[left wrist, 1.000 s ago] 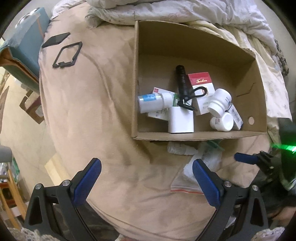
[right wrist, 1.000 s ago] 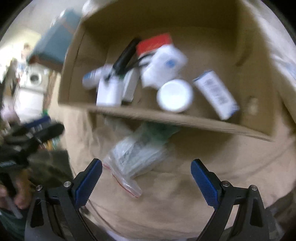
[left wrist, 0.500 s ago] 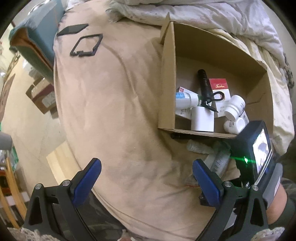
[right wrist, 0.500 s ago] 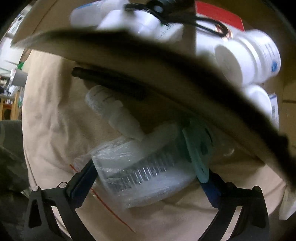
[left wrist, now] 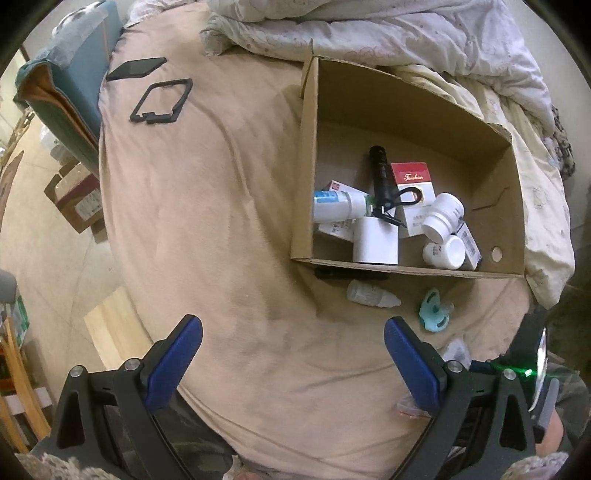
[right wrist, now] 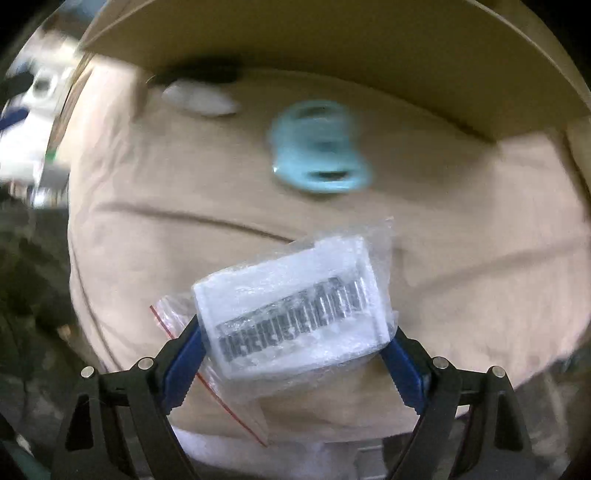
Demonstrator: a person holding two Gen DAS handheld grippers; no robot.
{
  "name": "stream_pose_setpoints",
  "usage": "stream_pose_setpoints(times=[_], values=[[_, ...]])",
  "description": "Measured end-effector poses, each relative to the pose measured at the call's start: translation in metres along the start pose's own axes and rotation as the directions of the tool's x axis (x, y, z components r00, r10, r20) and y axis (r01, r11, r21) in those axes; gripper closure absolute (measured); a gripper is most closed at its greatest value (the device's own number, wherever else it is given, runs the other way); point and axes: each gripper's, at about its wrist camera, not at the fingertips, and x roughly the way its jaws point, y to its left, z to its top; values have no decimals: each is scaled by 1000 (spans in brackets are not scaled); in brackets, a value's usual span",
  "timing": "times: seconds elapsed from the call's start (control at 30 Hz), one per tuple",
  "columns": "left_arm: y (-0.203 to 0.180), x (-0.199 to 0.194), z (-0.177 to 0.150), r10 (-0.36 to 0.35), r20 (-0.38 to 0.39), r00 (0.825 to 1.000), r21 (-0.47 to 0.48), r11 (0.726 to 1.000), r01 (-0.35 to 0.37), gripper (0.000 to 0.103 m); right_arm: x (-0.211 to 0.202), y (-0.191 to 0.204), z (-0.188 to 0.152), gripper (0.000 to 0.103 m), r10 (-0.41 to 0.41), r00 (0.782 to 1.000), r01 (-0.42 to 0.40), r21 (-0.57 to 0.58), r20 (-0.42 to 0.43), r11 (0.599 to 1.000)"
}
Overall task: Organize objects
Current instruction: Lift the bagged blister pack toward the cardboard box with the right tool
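1. Right gripper [right wrist: 295,354] nearest the camera: blue-padded fingers [right wrist: 183,363] pinch a clear crinkly zip bag [right wrist: 295,314] from both sides. The bag has a red seal strip and holds a white boxy item with dark print; it is lifted off the bed, over its near edge.
2. Left gripper [left wrist: 293,360]: fingers spread wide, nothing between them, hovering over the near edge of the bed [left wrist: 221,221].
3. The bed has a soft, creased tan cover; floor and stacked boxes show at the left.
4. Teal plastic pacifier [left wrist: 435,312] lies on the cover just outside the near wall of the box, rounded shape, blurred in the right wrist view.
5. Small white dropper bottle [left wrist: 371,294] lies on its side beside the pacifier, apart from it.
6. Open brown cardboard box [left wrist: 308,166] sits toward the far right of the bed, holding white bottles, cartons and a black flashlight [left wrist: 380,173].
7. Black frame [left wrist: 161,100] lies flat at the far left corner; a rumpled pale quilt [left wrist: 406,33] lies along the far edge.
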Motion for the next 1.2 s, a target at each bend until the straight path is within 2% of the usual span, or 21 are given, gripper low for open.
stream_pose_setpoints(times=[0.07,0.1,0.13,0.2,0.3,0.4,0.47,0.53,0.6,0.77,0.8,0.9,0.97,1.13,1.17,1.2], values=[[-5,0,-1,-5,3,1000,9,1000,5,4,-8,-7,-3,6,48,998,-50,50,28,998],[-10,0,-1,-2,5,1000,20,1000,1,4,-12,-9,-4,0,61,998,-63,62,36,996],[-12,0,-2,1,6,1000,27,1000,-2,4,-15,-9,-5,0,59,998,-61,62,39,996],[-17,1,-2,3,5,1000,33,999,-3,4,-18,-5,-8,0,27,999,-28,32,34,999],[-19,2,-2,4,1,1000,36,999,-4,4,-26,19,-8,0,-42,998,47,-101,52,994],[-13,6,-1,11,-5,1000,2,1000,-11,4,-19,41,-3,0,-122,992,120,-230,4,966],[-8,9,0,11,-17,1000,-29,1000,-12,4,-3,49,-1,0,-196,979,168,-312,-58,935],[-4,12,0,7,-29,1000,-52,999,-8,4,15,50,-2,0,-224,968,170,-354,-117,920],[-4,14,0,14,-34,999,-56,998,-16,4,30,46,-1,0,-221,967,165,-349,-126,922],[-10,19,1,32,-46,998,-53,998,-34,4,28,48,-7,1,-216,976,189,-341,-42,921],[-11,18,2,25,-45,999,-66,997,-28,4,24,48,-9,13,-211,977,192,-344,-19,919],[-16,12,4,0,-27,1000,-88,996,-2,4,-2,48,-14,13,-145,988,156,-332,59,930],[-21,10,6,-2,-19,1000,-84,997,0,4,-20,44,-18,13,-89,993,108,-300,76,948],[-29,10,7,-11,-22,1000,-63,998,10,4,-79,35,-30,13,-13,982,61,-245,191,968],[-29,10,6,-14,-25,1000,-63,998,12,4,-98,31,-21,13,1,970,59,-238,244,970],[-29,11,6,-15,-29,999,-61,998,14,4,-118,22,5,13,16,954,55,-229,298,972]])
